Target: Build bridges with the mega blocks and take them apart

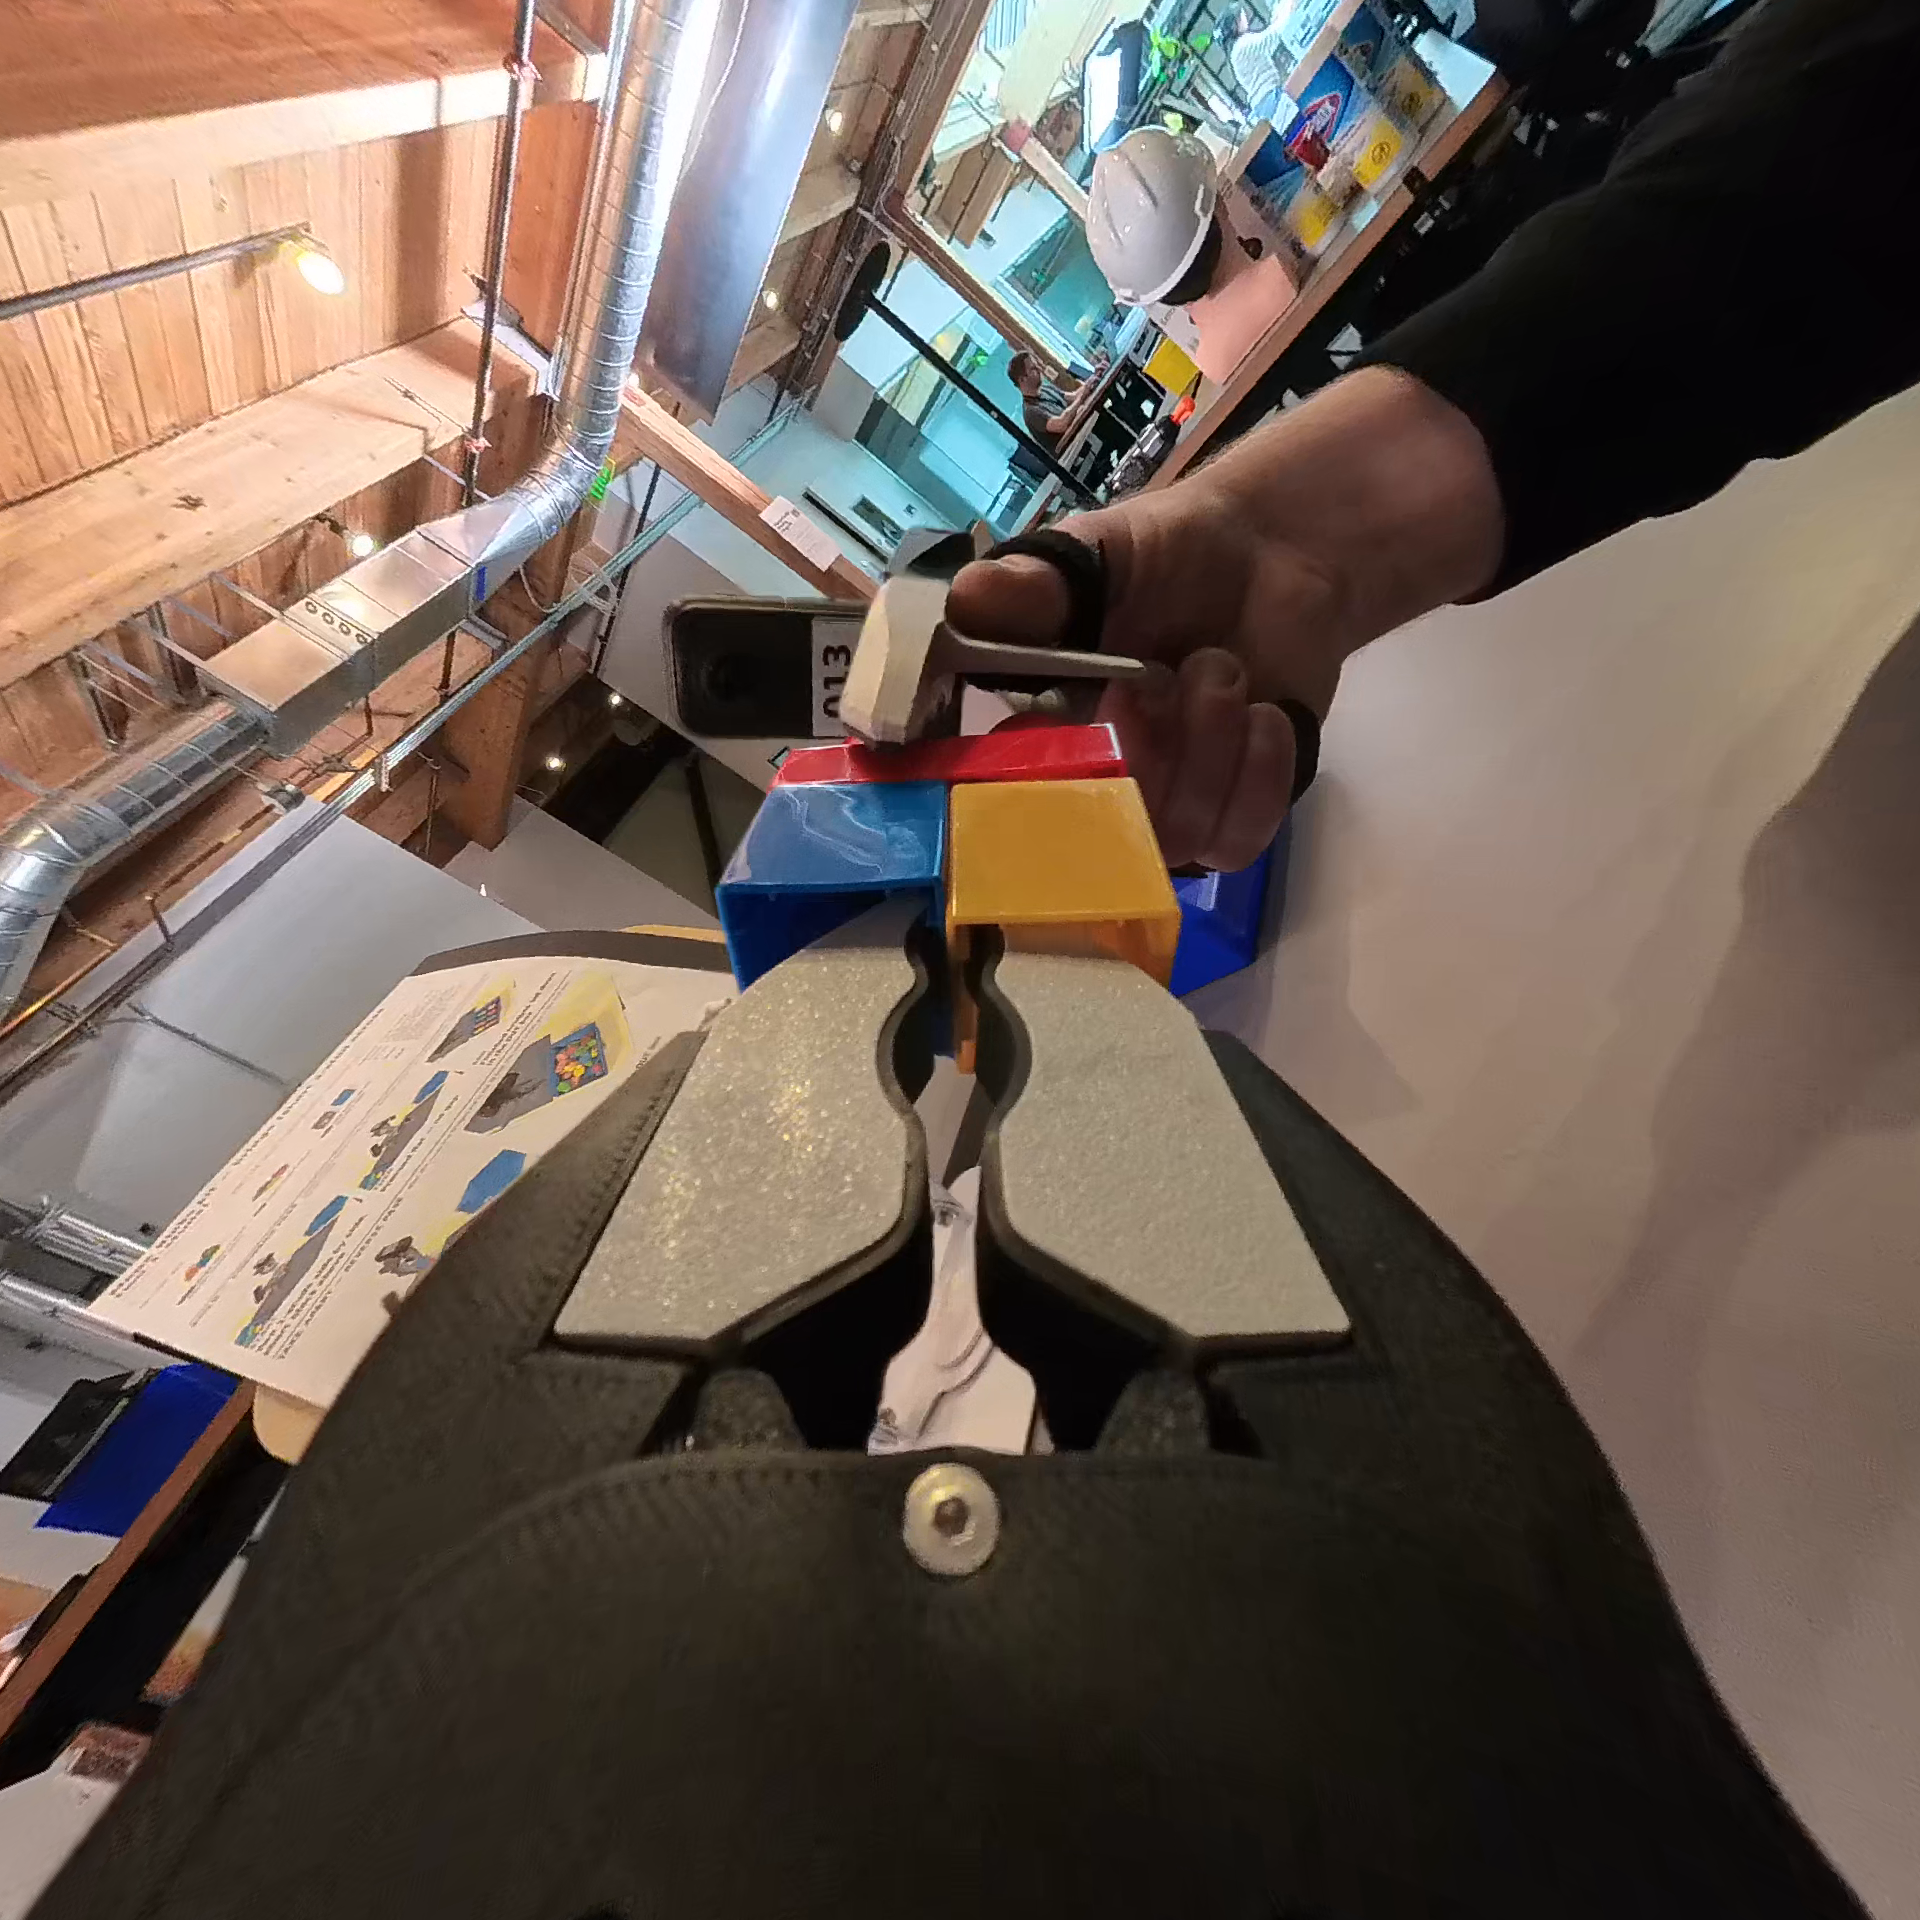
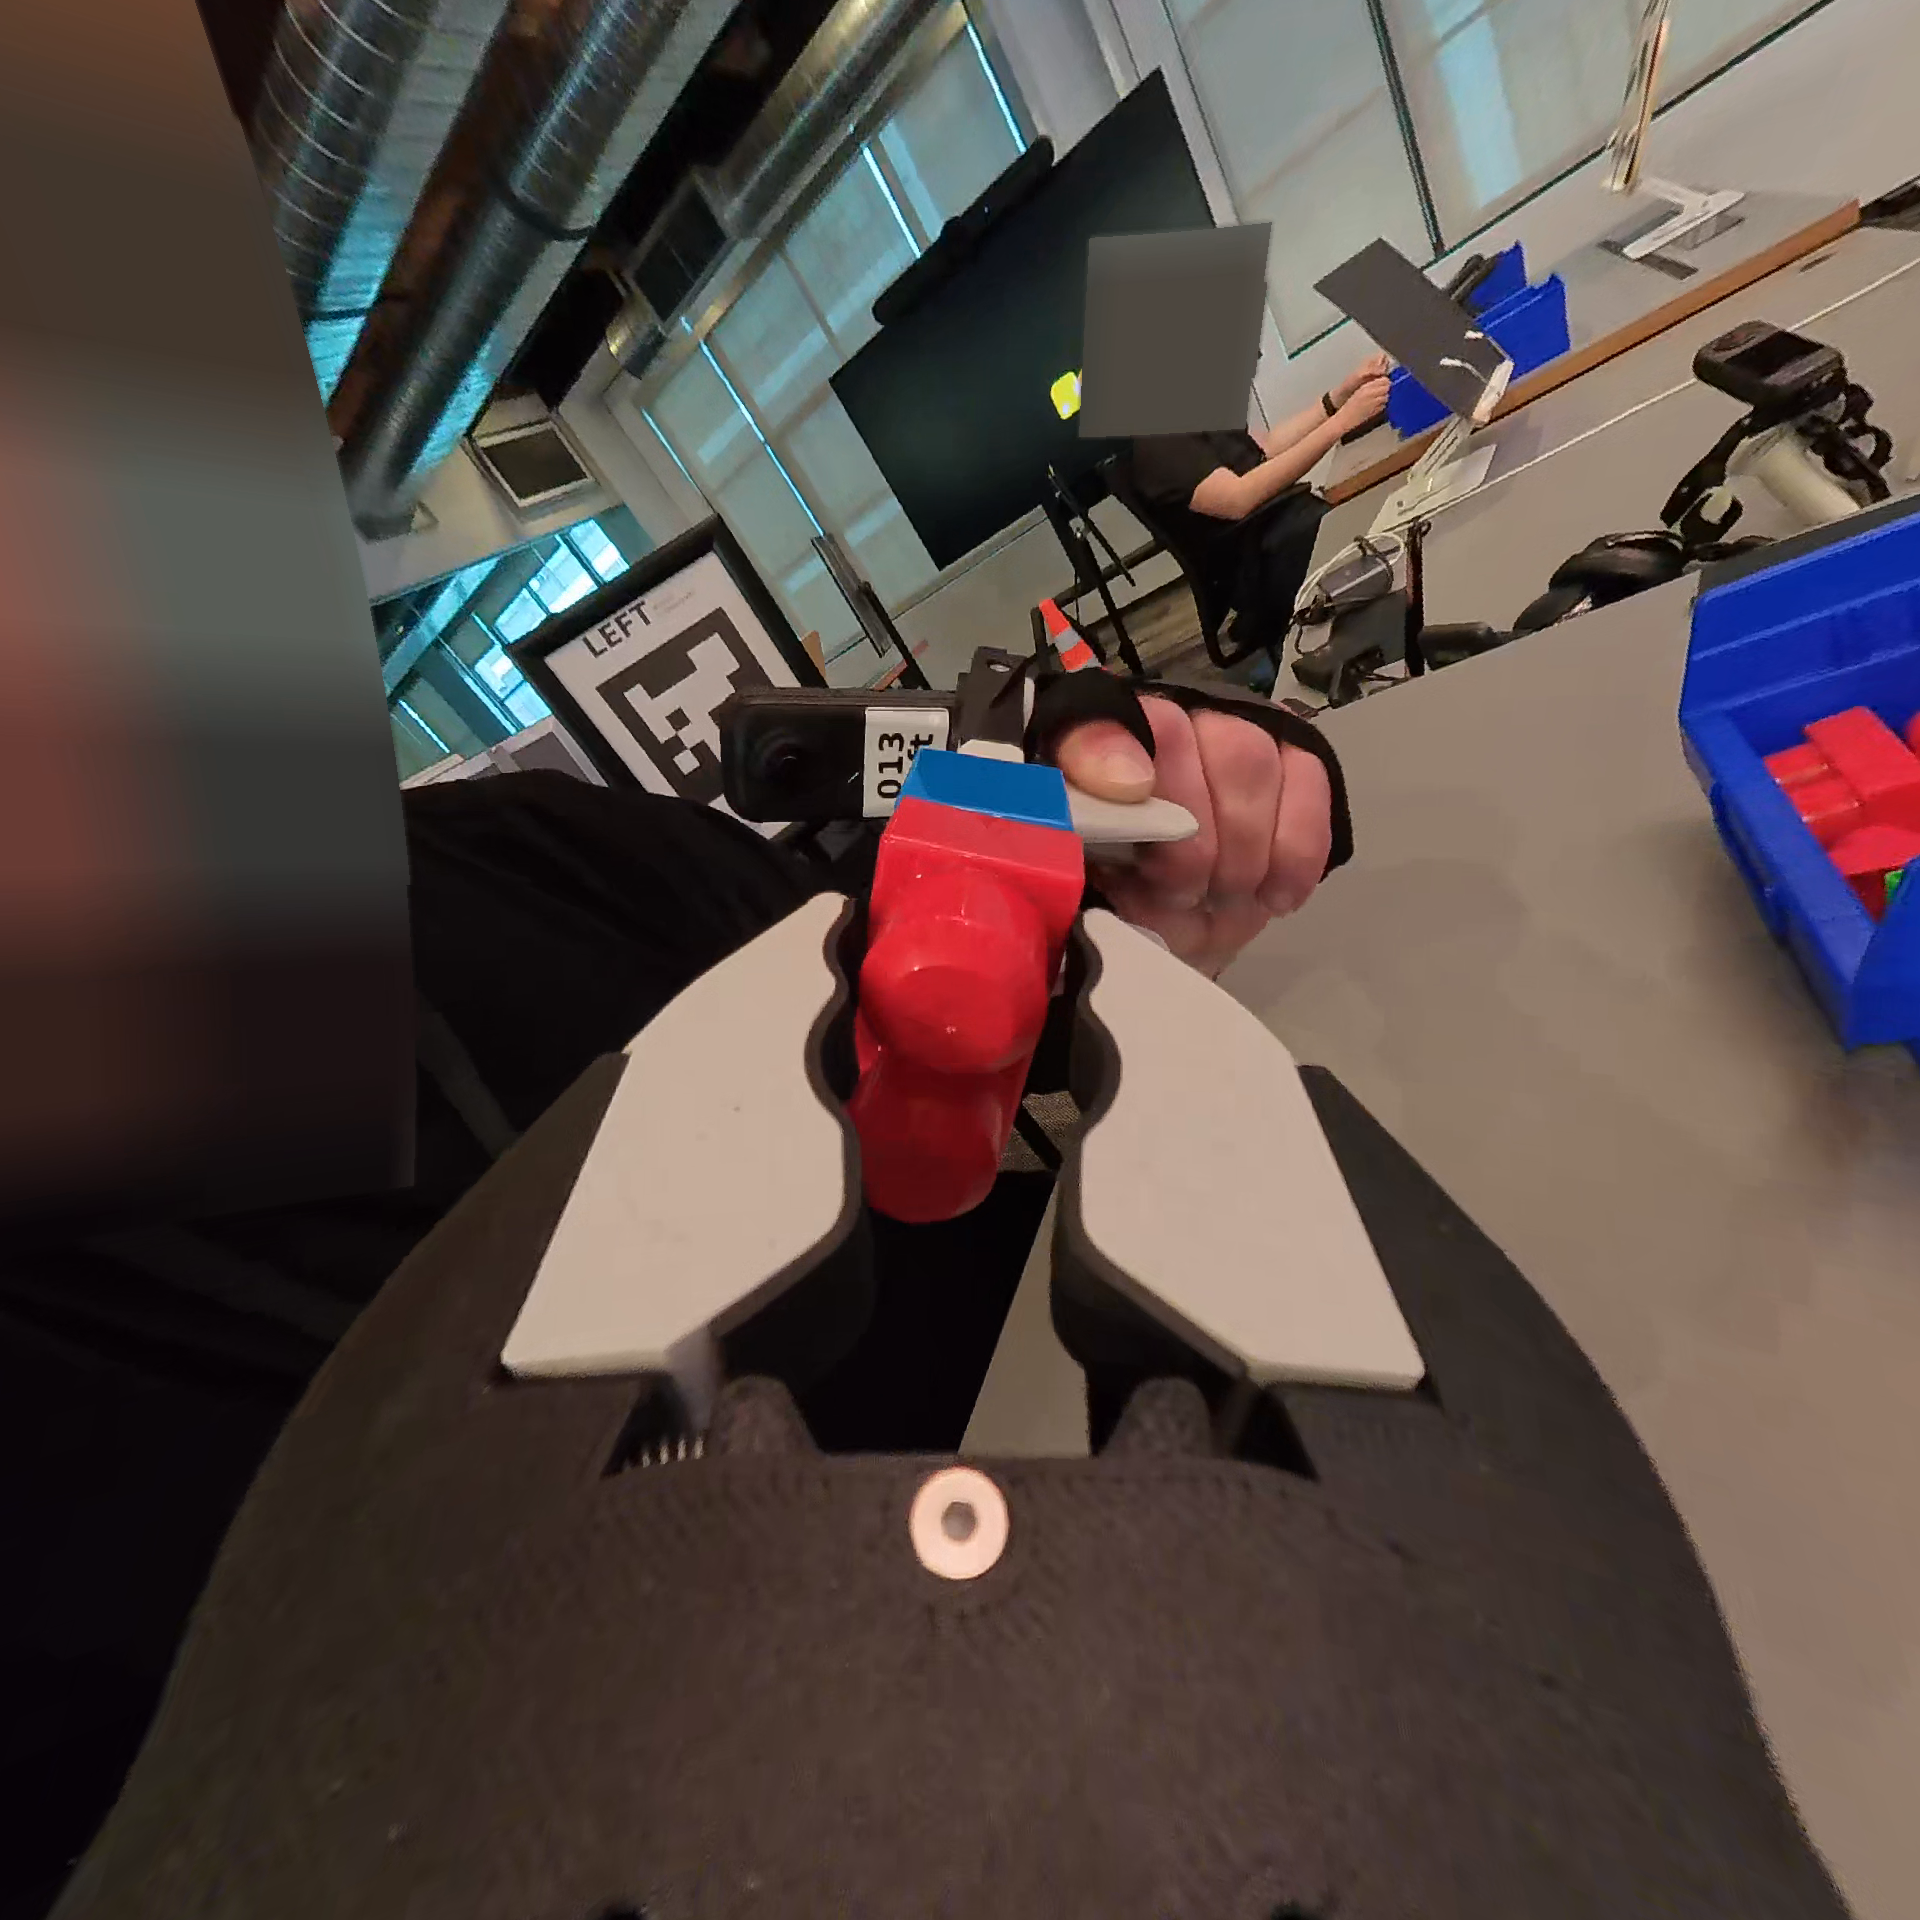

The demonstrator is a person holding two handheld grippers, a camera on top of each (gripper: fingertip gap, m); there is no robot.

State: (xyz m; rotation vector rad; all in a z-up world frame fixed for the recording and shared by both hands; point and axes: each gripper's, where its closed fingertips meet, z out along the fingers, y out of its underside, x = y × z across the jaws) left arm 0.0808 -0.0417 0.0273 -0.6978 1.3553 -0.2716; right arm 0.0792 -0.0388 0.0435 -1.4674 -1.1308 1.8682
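A: Any writing? The paper sheet [image 1: 395, 1143] at left carries print and pictures, and a black-and-white marker board [image 2: 665, 686] stands far off.

B: Noted. Surface is a smooth pale table [image 1: 1558, 935]; wood ceiling, metal ducts.

A: Left gripper [image 1: 961, 966] is clenched on the thin adjoining walls of the glossy blue block [image 1: 842, 842] and yellow block [image 1: 1049, 852], probably both.

B: Right gripper [image 2: 961, 966] clamps the red block [image 2: 956, 997], studs toward the camera, joined to those two. Blue bin [image 2: 1808, 769] at right.

An open workshop-like office: exposed silver ducts [image 1: 613, 260], timber ceiling [image 1: 208, 343], wall screen [image 2: 997, 343], blue parts bins [image 2: 1808, 790].
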